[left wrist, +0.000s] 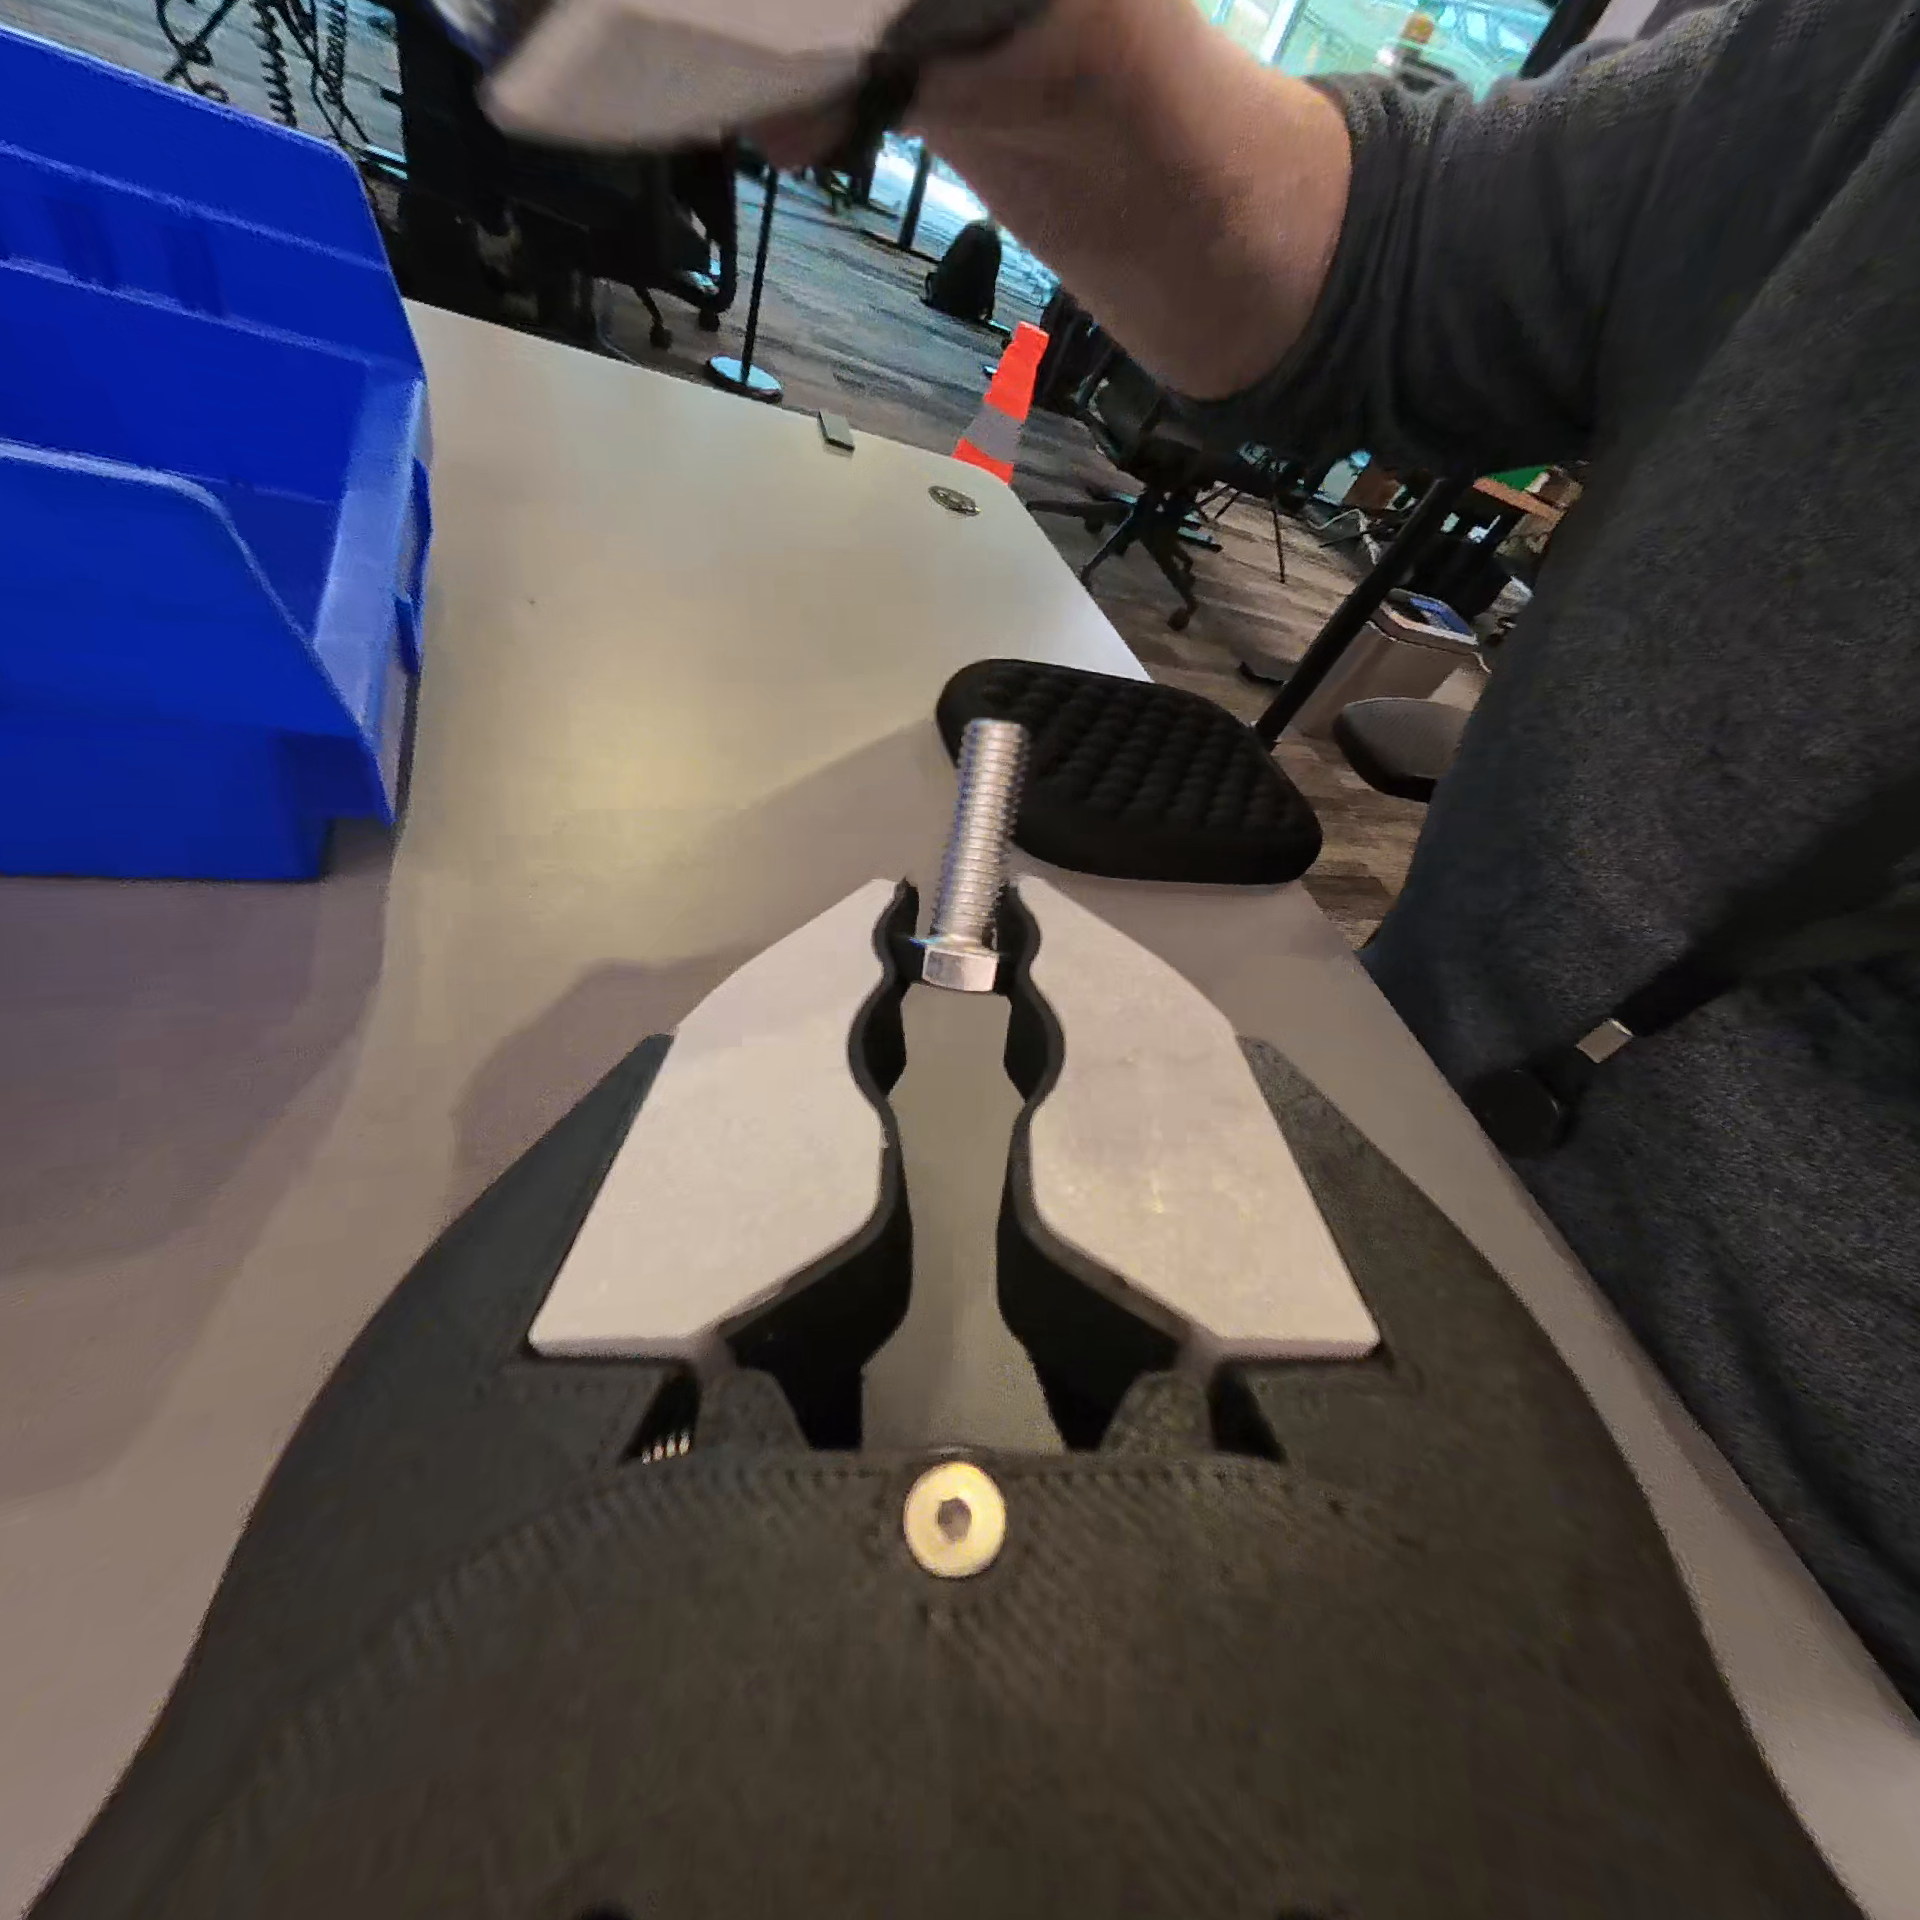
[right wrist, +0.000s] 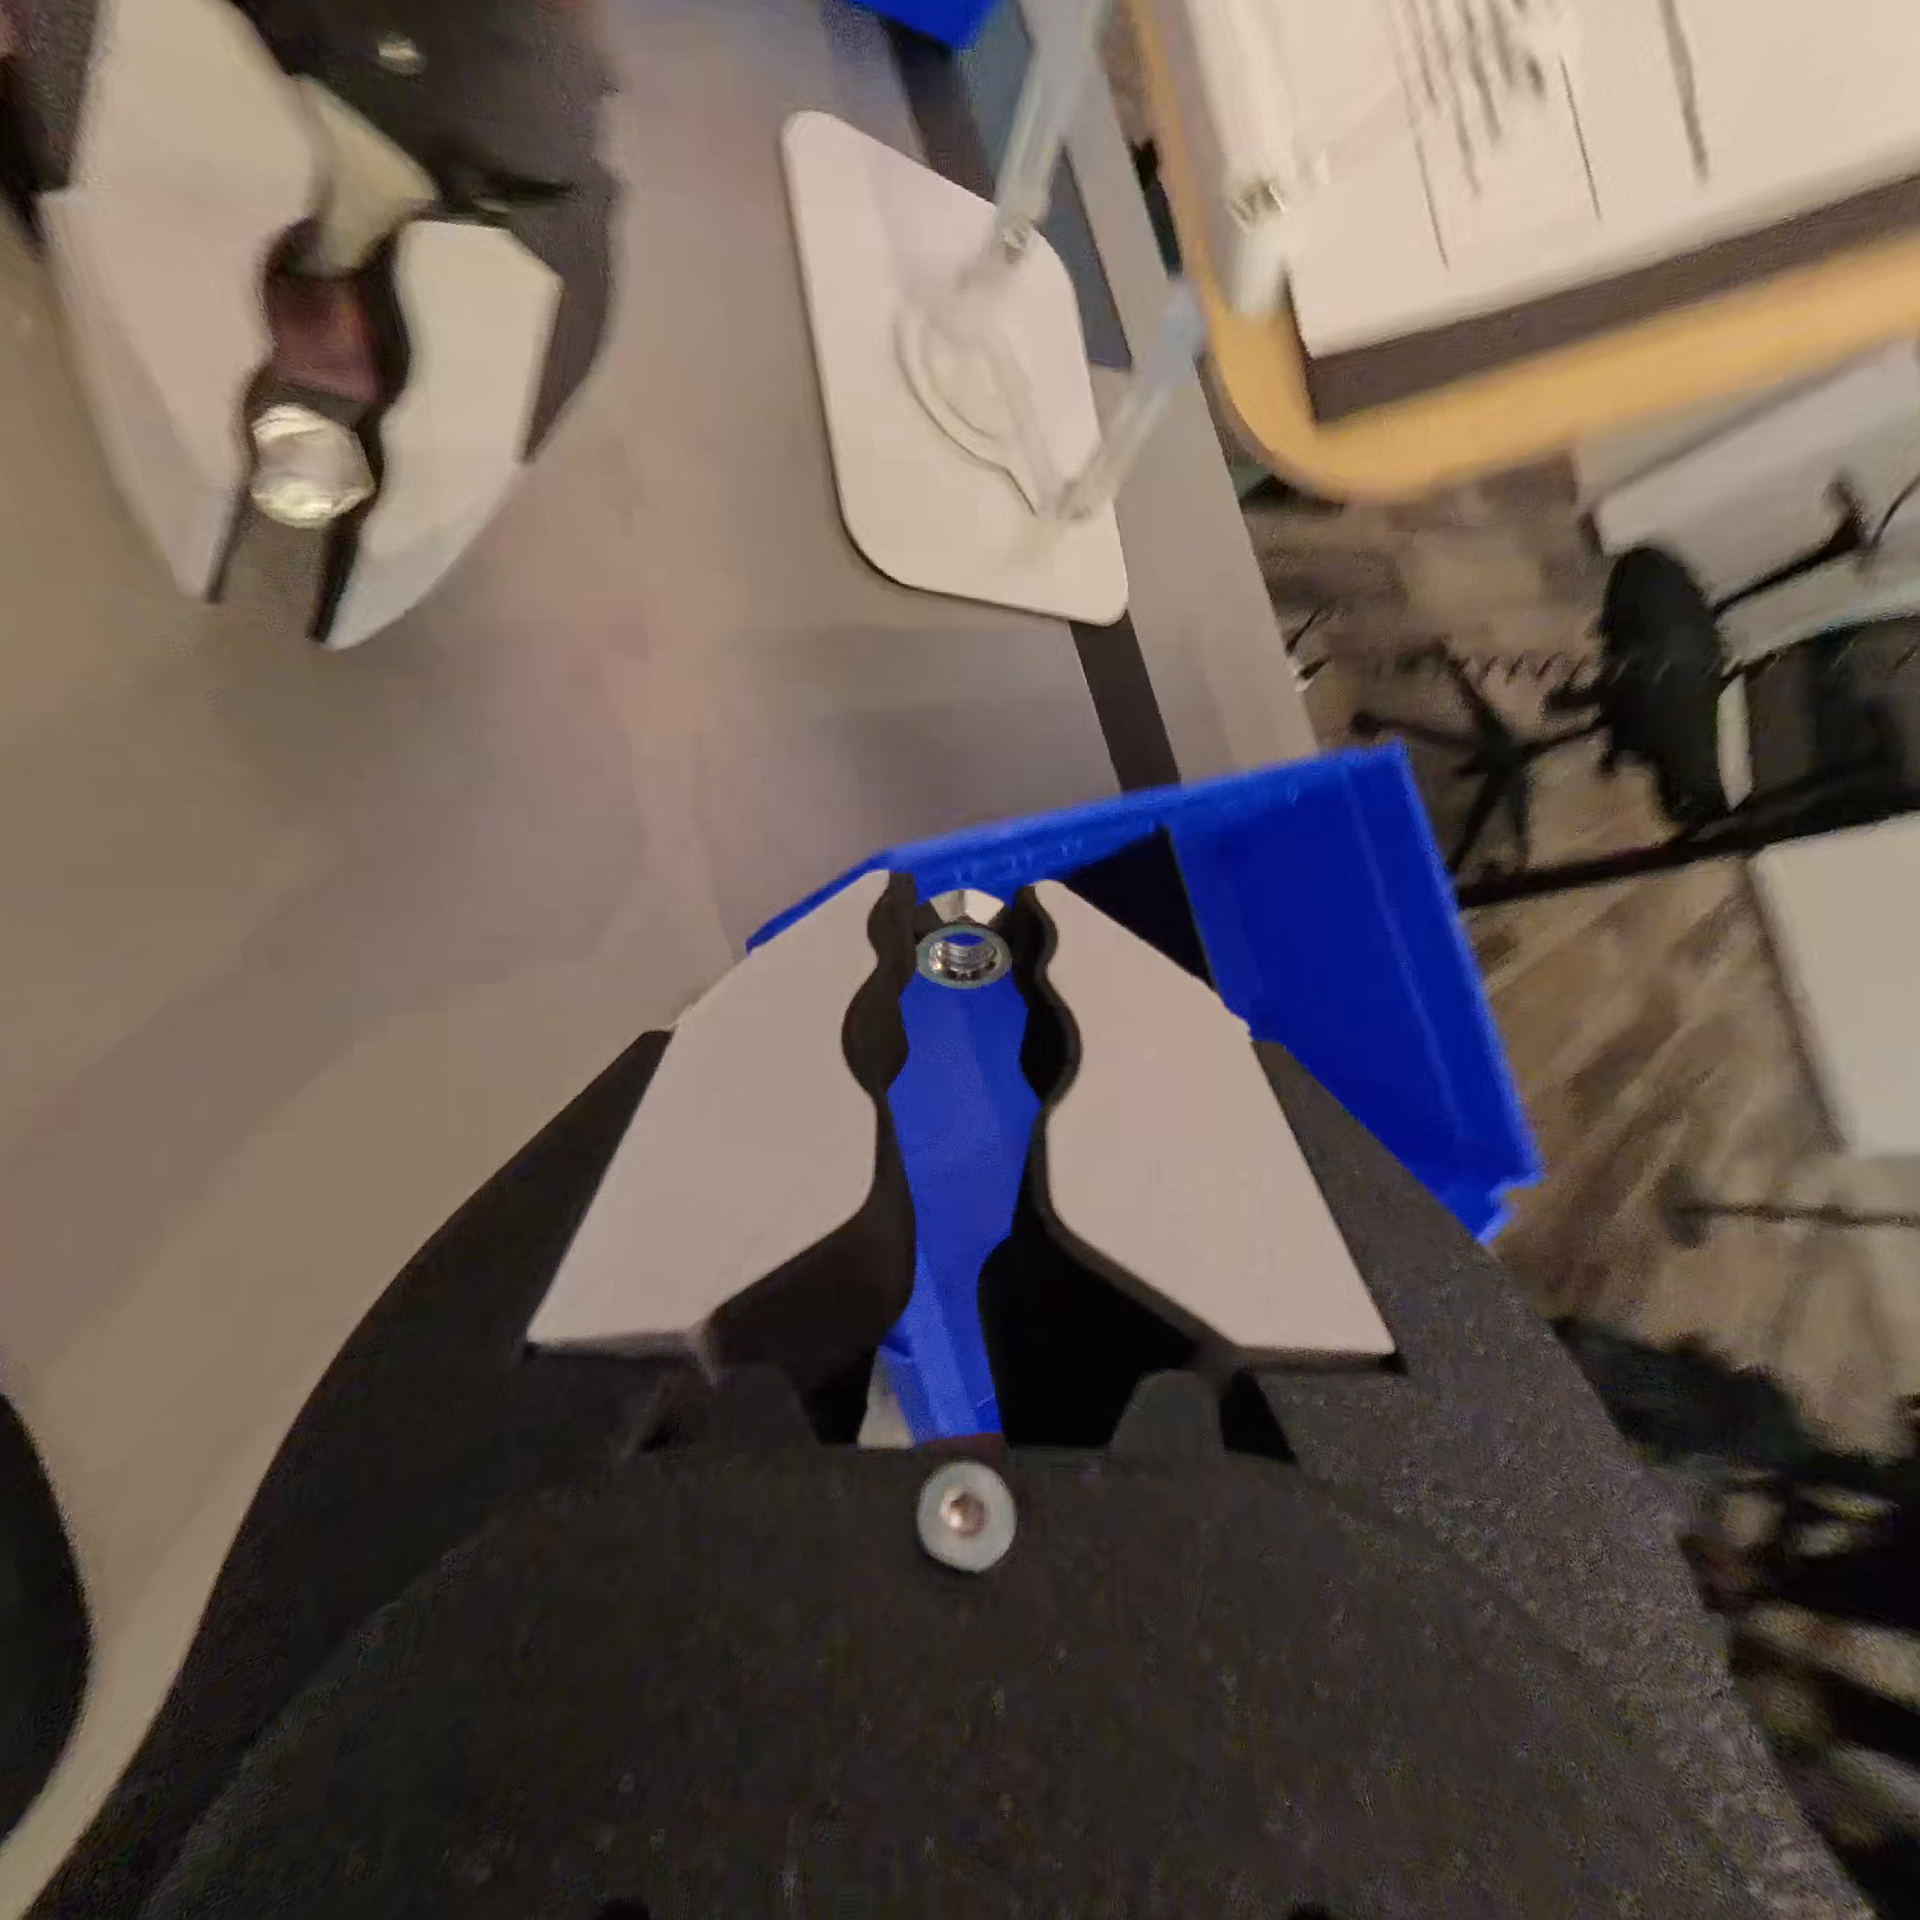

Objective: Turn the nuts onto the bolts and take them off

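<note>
Gripping a steel bolt (left wrist: 966,862) by its hex head, the left tongs (left wrist: 958,935) are pointing its threaded shank forward over the grey surface (left wrist: 644,665). The right tongs (right wrist: 964,951) are pinching a small nut (right wrist: 963,954) at their tips, just above a blue bin (right wrist: 1340,935). Both parts are looking hard, light and slippery, so flats are offering the surest hold. No readable writing is showing on either.

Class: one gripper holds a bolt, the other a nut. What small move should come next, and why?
Probably carry the right gripper over to the left gripper and line the nut up with the bolt's bare threaded end. The nut is gripped above the blue bin, apart from the bolt.
</note>
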`<move>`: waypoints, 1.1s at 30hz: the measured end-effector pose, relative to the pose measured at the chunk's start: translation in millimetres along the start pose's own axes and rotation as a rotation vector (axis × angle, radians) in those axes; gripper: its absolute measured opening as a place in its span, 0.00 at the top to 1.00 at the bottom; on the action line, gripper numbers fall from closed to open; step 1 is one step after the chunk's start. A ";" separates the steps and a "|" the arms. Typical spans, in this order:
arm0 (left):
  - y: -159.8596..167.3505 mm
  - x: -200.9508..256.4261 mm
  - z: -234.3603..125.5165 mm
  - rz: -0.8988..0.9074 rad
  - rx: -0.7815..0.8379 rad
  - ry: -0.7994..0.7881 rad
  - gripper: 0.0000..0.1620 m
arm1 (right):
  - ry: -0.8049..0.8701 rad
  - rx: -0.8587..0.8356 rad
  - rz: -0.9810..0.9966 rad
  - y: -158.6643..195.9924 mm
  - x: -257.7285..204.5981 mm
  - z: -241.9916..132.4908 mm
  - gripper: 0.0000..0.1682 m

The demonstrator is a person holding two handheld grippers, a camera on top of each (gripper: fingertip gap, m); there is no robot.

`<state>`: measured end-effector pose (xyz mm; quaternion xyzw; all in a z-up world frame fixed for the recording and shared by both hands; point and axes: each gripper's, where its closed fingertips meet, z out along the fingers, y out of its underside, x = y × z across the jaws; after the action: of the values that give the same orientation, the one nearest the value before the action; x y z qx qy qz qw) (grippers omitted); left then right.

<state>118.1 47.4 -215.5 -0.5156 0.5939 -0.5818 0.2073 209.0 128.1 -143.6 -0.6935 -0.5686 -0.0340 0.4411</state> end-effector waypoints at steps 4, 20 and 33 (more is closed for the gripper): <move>-1.0 -4.2 -2.4 -0.011 0.024 -0.007 0.91 | -0.056 -0.098 0.309 47.7 27.5 18.7 0.89; 1.7 -14.0 -11.3 -0.020 0.027 -0.051 0.91 | -0.228 -0.517 0.620 140.4 14.1 106.9 0.81; -13.9 -7.1 -12.1 -0.020 0.115 -0.025 0.91 | -0.514 0.191 0.381 -59.2 -71.1 26.9 0.83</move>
<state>115.7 62.2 -202.6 -0.5160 0.5517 -0.6105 0.2380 123.4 89.5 -165.1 -0.7287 -0.5219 0.2790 0.3447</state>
